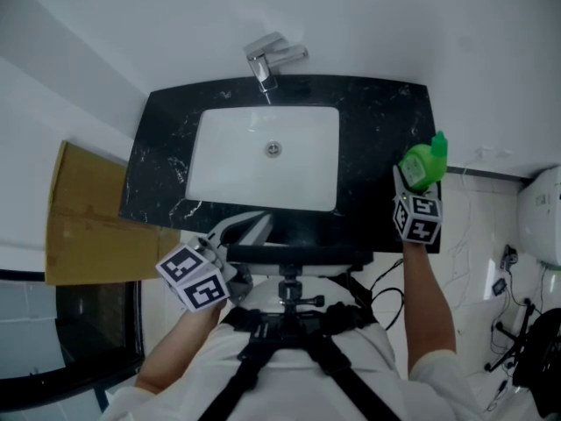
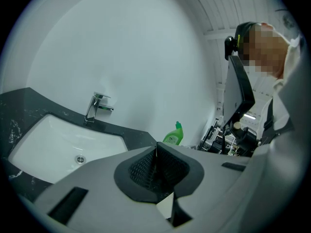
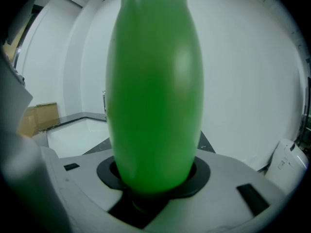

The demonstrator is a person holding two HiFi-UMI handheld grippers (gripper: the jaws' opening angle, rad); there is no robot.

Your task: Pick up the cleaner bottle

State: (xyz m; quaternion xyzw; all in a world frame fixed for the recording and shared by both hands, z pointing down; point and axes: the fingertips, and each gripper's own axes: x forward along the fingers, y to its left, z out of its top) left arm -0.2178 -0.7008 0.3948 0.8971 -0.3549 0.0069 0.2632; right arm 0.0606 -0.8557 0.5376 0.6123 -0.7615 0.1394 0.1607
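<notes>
From your head, far to the left, a brown cardboard box point(image 1: 83, 217) lies beside the black surface point(image 1: 386, 121). Your left tongs point(image 1: 248, 229) hang at the near edge of the surface, in front of the white sink point(image 1: 263, 156). Only the left gripper view shows their tips well. The two jaws are pressed together and nothing is between them. That view also looks over the sink and the tap point(image 2: 95, 108) to the cleaner bottle point(image 2: 173, 135), small and far off by the white wall. It alone shows the bottle's pale label.

On the right, the head view shows your right tongs point(image 1: 414, 181) at the right end of the surface, with the green bottle at their tip. The right gripper view shows the grip close up. The jaws are partly apart, and the fat green body sits tight between the black pads point(image 3: 202, 174) and fills the middle. No view shows if the bottle's bottom touches the surface.
</notes>
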